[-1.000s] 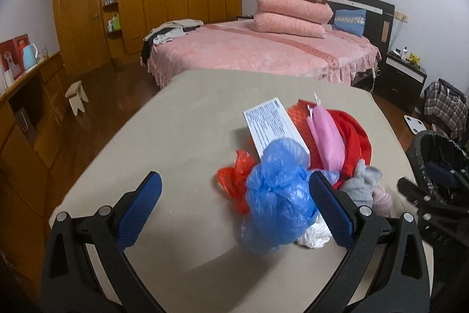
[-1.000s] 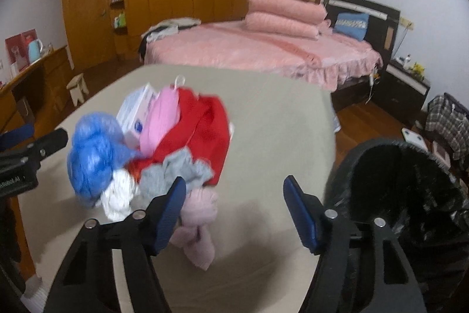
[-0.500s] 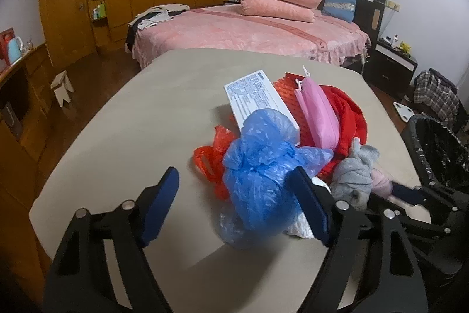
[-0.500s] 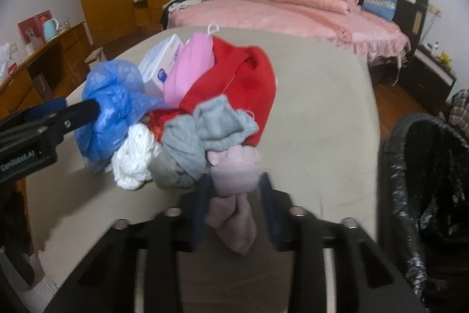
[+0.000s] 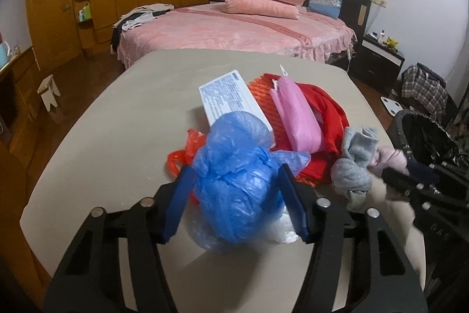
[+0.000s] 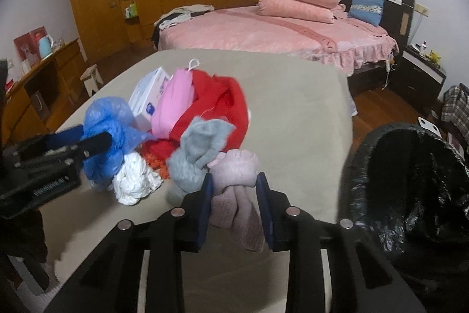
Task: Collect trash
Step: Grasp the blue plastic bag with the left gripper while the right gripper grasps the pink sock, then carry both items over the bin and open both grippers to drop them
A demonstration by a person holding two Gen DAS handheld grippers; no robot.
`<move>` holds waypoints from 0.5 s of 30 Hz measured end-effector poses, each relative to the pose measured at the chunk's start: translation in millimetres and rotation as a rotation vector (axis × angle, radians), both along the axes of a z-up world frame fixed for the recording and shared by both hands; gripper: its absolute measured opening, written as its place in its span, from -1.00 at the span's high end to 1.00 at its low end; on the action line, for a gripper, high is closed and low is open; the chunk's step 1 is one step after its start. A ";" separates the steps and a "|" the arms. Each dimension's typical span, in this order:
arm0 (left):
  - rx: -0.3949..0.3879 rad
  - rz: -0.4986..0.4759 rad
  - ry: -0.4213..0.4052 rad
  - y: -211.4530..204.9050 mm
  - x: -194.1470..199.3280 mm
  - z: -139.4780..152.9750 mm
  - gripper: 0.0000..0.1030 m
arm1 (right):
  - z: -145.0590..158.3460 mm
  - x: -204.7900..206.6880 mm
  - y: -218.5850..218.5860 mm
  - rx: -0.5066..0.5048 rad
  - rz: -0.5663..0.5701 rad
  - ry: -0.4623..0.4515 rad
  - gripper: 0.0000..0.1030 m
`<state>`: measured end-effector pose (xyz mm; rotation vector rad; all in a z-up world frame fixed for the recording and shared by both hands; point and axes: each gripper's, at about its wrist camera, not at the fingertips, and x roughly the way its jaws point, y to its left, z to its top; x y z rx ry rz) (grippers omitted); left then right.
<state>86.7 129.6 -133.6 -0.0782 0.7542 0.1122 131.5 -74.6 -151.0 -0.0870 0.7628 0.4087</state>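
- The crumpled blue plastic bag (image 5: 234,184) sat between the fingers of the left gripper (image 5: 236,201), whose jaws were closing around it; whether the pads pressed yet was hard to tell.
- It looked light, soft and slippery, likely to squash; a hold across its bunched middle seemed best.
- The right gripper (image 6: 234,206) pinched a knotted pink sock (image 6: 234,184), soft and easy to keep.
- Beyond the left gripper lay a white box (image 5: 231,100) with small print, unreadable.
- Right of the right gripper stood the black-lined bin (image 6: 410,181).
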 end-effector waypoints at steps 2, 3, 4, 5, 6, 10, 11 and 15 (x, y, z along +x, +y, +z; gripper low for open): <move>0.000 -0.007 0.002 -1.0 0.9 -2.3 0.01 | 4.5 0.2 -3.4 -0.001 -0.008 -0.011 0.42; 0.006 -0.007 0.001 -1.7 1.2 -3.1 0.05 | 7.2 0.5 -4.2 0.001 -0.013 -0.013 0.42; 0.015 -0.005 0.000 -2.7 1.5 -2.9 0.07 | 9.2 0.6 -6.2 0.005 -0.018 -0.017 0.42; 0.019 -0.004 -0.003 -3.2 1.1 -2.2 0.10 | 10.8 0.8 -8.4 0.008 -0.022 -0.020 0.42; 0.024 -0.003 -0.008 -3.1 -0.2 -0.8 0.13 | 13.8 1.1 -9.7 0.014 -0.028 -0.027 0.42; 0.037 0.003 -0.044 -5.0 -5.9 10.8 0.16 | 24.5 1.2 -16.3 0.029 -0.034 -0.056 0.42; 0.042 0.004 -0.061 -6.1 -7.8 15.9 0.17 | 27.5 1.5 -17.2 0.032 -0.035 -0.065 0.42; 0.045 -0.003 -0.118 -9.8 -12.6 38.0 0.17 | 40.2 0.7 -25.4 0.053 -0.048 -0.097 0.42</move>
